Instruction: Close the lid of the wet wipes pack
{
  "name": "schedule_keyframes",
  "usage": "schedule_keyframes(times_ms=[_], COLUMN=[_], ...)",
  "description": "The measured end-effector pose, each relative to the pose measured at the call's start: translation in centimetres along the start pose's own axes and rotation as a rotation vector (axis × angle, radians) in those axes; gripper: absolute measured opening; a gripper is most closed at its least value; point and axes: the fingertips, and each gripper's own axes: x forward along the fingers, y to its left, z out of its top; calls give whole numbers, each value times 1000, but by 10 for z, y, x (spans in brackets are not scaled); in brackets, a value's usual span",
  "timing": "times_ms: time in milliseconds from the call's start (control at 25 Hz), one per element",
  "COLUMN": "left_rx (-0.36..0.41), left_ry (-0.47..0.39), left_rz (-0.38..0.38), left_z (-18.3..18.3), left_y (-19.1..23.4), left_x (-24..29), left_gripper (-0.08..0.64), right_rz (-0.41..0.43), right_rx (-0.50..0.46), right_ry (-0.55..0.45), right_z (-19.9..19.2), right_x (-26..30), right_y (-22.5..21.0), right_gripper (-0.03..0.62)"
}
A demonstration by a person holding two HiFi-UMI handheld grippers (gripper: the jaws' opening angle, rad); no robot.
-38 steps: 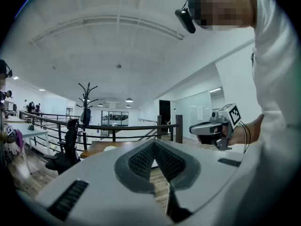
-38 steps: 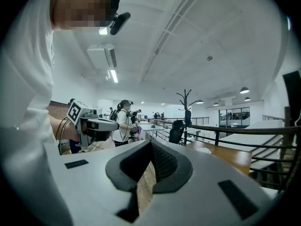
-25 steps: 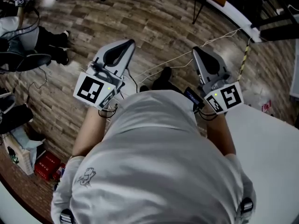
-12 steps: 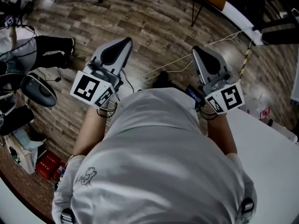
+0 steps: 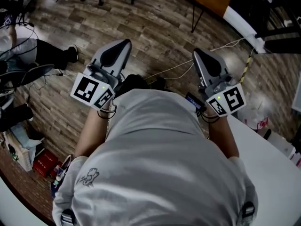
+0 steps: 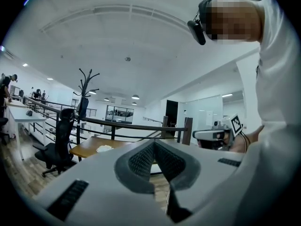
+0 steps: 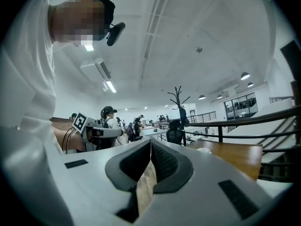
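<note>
The wet wipes pack shows in no view, so I cannot tell where it lies. It is perhaps on the white table [image 5: 277, 159] at the lower right of the head view, but the small items [image 5: 261, 123] at its far edge are too unclear to name. The left gripper [image 5: 126, 44] and the right gripper [image 5: 197, 53] are held level before the person's chest, above the wooden floor [image 5: 160, 22]. Each has its jaws pressed together with nothing between them, which I judge a carrying posture, not a working one. There is much free room around them; only the table edge beside the right forearm is near.
</note>
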Motion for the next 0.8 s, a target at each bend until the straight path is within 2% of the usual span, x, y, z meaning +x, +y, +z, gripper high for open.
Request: schedule_keyframes(times_ms=[520,800], left_rx=[20,22], left_ry=[13,18], left_rz=[-46,-69], left_z=[0,5], left_y=[23,51], left_x=[51,80], left_gripper=[12,12], right_rz=[-52,-75], right_rx=[6,6], right_ry=[-5,0], right_z=[-1,5], right_x=[13,37], right_y=[-41,-66], right_gripper=[34,34])
